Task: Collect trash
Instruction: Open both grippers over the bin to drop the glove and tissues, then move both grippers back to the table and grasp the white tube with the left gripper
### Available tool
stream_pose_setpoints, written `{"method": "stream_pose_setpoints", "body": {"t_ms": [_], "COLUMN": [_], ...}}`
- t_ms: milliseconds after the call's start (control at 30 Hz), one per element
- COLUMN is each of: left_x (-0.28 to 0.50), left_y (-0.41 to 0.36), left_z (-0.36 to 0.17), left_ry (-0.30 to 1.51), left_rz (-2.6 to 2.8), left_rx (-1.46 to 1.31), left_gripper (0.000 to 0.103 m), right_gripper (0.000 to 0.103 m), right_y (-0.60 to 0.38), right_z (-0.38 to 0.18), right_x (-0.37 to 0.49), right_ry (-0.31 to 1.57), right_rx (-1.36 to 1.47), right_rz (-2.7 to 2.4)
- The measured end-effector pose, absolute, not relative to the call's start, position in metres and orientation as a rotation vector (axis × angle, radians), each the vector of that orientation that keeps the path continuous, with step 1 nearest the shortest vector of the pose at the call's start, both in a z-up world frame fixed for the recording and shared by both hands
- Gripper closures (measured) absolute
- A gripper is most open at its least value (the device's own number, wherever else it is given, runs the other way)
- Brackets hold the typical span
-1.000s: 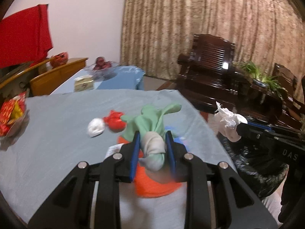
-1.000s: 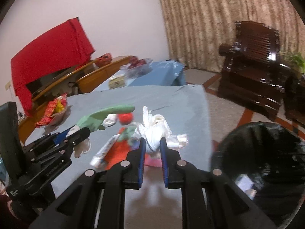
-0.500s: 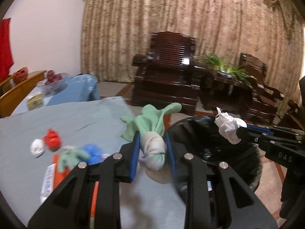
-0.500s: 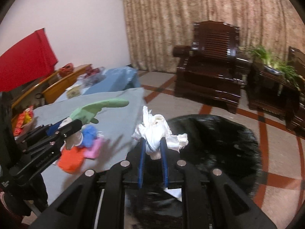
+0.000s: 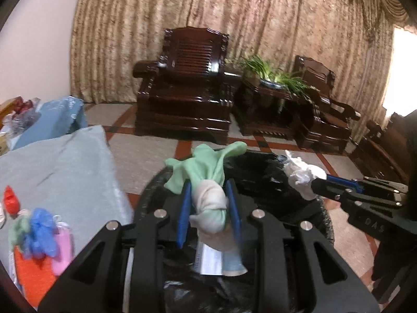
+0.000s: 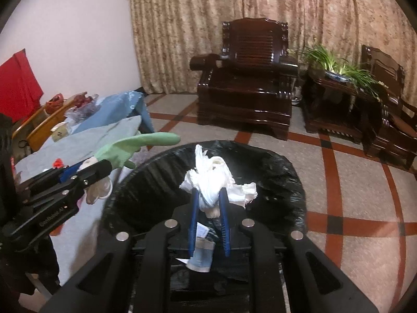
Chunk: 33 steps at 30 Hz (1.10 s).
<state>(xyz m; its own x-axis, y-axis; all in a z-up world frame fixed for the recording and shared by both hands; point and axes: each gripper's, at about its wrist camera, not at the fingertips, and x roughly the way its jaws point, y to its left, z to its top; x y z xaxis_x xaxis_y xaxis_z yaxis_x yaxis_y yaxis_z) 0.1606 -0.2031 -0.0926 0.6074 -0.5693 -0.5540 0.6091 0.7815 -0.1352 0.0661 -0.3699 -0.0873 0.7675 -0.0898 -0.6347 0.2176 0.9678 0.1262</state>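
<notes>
Blue pads of my left tool (image 5: 208, 206) pinch a green-and-white rubber glove (image 5: 208, 180), rolled at the cuff, its fingers flopping forward. My right tool (image 6: 208, 208) is pressed on a crumpled white tissue wad (image 6: 216, 180). A second ago both loads hung over the grey-clothed worktop (image 5: 65, 167); half a second ago they were only nearing the rim; now each one sits above the open mouth of the black-lined trash bin (image 6: 273, 167). In the left view the bin's liner (image 5: 260, 167) fills the space beneath the glove, and a paper scrap and a pale blue piece already lie inside.

So the carry looks finished to me, and the next thing is to let go: both pieces should drop straight in. The glove's long finger reaches toward the far rim, so it might drape there rather than fall.

Off to my left, the worktop carries more to fetch: a blue glove (image 5: 39, 229), a pink piece (image 5: 62, 250), an orange wrapper (image 5: 31, 276) and a red scrap (image 5: 11, 203). Beyond the bin stand a dark wooden armchair (image 6: 250, 78), a potted plant (image 6: 336, 65) and patterned curtains (image 6: 234, 0).
</notes>
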Motion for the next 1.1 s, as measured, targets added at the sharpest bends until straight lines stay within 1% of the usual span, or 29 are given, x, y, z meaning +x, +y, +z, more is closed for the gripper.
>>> {"method": "stream_pose_setpoints", "body": {"t_ms": [33,67,100,133,167,200,233,267,333,367,400,533,1100], "left_x": [0.162,0.161,0.160,0.159,0.157,0.157,0.157,0.158,0.159,0.159,0.159,0.159,0.134], "left_y": [-0.208,-0.210,-0.211,-0.212,-0.210,-0.208,-0.204,-0.197,-0.185,-0.177,-0.168,-0.132,0.037], "left_z": [-0.094,-0.095,-0.095,-0.094,-0.092,-0.092,-0.092,-0.092,-0.091,-0.090,-0.090,-0.086,-0.071], "left_ry": [0.615,0.611,0.606,0.593,0.585,0.585,0.588,0.589,0.589,0.587,0.586,0.586,0.570], "left_rz": [-0.694,-0.709,-0.713,-0.716,-0.718,-0.719,-0.714,-0.708,-0.683,-0.665,-0.638,-0.552,-0.191], "left_rx": [0.072,0.075,0.075,0.072,0.069,0.069,0.068,0.067,0.064,0.065,0.068,0.060,0.039], "left_gripper": [0.067,0.057,0.037,0.028,0.027,0.026,0.024,0.022,0.013,0.012,0.011,0.008,0.008], "right_gripper": [0.083,0.082,0.079,0.068,0.056,0.052,0.043,0.030,0.015,0.009,0.007,0.006,0.006], "right_y": [-0.373,-0.377,-0.380,-0.383,-0.385,-0.387,-0.388,-0.388,-0.385,-0.383,-0.380,-0.365,-0.247], "right_z": [-0.090,-0.093,-0.094,-0.096,-0.098,-0.099,-0.100,-0.101,-0.102,-0.102,-0.101,-0.099,-0.095], "right_x": [0.066,0.066,0.065,0.064,0.062,0.062,0.060,0.058,0.054,0.053,0.051,0.049,0.089], "right_ry": [0.679,0.683,0.684,0.688,0.687,0.684,0.680,0.675,0.665,0.657,0.653,0.652,0.652], "right_rx": [0.200,0.207,0.213,0.217,0.218,0.220,0.222,0.225,0.224,0.223,0.223,0.230,0.217], "right_rz": [-0.176,-0.189,-0.194,-0.200,-0.210,-0.217,-0.226,-0.231,-0.247,-0.251,-0.250,-0.220,-0.012]}}
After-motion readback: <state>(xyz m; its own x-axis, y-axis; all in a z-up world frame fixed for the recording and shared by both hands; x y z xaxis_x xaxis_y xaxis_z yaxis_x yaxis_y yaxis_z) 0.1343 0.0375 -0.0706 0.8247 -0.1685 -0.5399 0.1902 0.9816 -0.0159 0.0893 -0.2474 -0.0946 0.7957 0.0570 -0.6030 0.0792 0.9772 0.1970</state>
